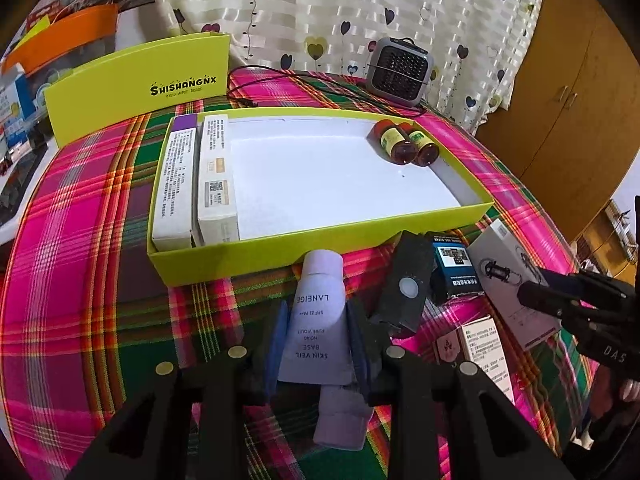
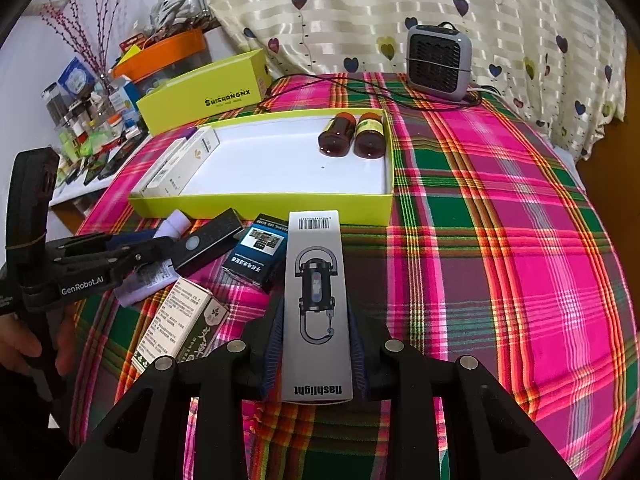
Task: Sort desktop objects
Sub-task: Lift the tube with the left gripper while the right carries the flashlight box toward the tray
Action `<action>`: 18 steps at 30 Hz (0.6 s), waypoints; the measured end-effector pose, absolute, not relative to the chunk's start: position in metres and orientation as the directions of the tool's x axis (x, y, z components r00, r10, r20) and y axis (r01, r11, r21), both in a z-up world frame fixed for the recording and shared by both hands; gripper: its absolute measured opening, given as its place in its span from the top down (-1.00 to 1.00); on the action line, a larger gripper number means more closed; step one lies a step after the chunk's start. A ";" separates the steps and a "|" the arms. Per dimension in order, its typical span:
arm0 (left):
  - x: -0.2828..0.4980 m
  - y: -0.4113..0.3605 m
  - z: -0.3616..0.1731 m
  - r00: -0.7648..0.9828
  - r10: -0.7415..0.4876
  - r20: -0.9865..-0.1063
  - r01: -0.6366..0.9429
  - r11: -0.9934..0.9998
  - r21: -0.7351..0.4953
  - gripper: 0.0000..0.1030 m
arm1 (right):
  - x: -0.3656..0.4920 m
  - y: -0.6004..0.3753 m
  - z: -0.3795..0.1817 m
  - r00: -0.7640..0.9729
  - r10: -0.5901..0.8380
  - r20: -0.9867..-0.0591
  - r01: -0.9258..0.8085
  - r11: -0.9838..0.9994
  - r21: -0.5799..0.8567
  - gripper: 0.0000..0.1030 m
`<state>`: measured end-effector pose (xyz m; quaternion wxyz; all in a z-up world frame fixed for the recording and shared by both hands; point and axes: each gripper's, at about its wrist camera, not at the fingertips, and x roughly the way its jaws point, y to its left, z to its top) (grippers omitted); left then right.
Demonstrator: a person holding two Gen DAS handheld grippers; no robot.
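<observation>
The table under my hands was covered with a bright checked cloth in pink, green and yellow (image 2: 500,240). On it lay the shallow lime-green cardboard box with a white bottom (image 1: 224,258), open on top. Behind this box stood its lime-green lid (image 1: 132,88), upright on its edge, and a small grey fan heater (image 2: 438,62) was near the curtain.

Inside the box, two long white cartons (image 1: 196,176) lay side by side along its left wall, and two small brown glass bottles with yellow labels (image 1: 406,144) lay together in the far right corner.

In front of the box, on the cloth, were a black flat remote-like piece (image 1: 406,284), a small blue-black carton (image 2: 256,252) and a white carton with green print (image 2: 180,320) (its text was too small to read).

My right gripper (image 2: 316,344) pinched the grey flashlight carton (image 2: 316,304) on both long sides, near the box's front wall. My left gripper (image 1: 318,340) had the pale lilac cosmetic tube (image 1: 320,312) between its blue pads, which touched both its sides.
</observation>
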<state>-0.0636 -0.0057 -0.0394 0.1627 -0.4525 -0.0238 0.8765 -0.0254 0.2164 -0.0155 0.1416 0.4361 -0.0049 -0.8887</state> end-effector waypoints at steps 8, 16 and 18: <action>-0.067 -0.003 -0.040 -0.546 0.304 -0.781 -0.265 -0.947 -0.183 0.41 | -0.029 0.212 -0.015 -0.575 -0.264 -0.775 0.271 -0.954 0.124 0.37; -0.063 -0.005 -0.040 -0.561 0.300 -0.771 -0.242 -0.951 -0.194 0.44 | -0.036 0.206 -0.016 -0.574 -0.264 -0.775 0.287 -0.951 0.112 0.38; -0.059 -0.007 -0.040 -0.561 0.305 -0.770 -0.239 -0.950 -0.202 0.44 | -0.035 0.208 -0.017 -0.574 -0.269 -0.773 0.286 -0.951 0.119 0.39</action>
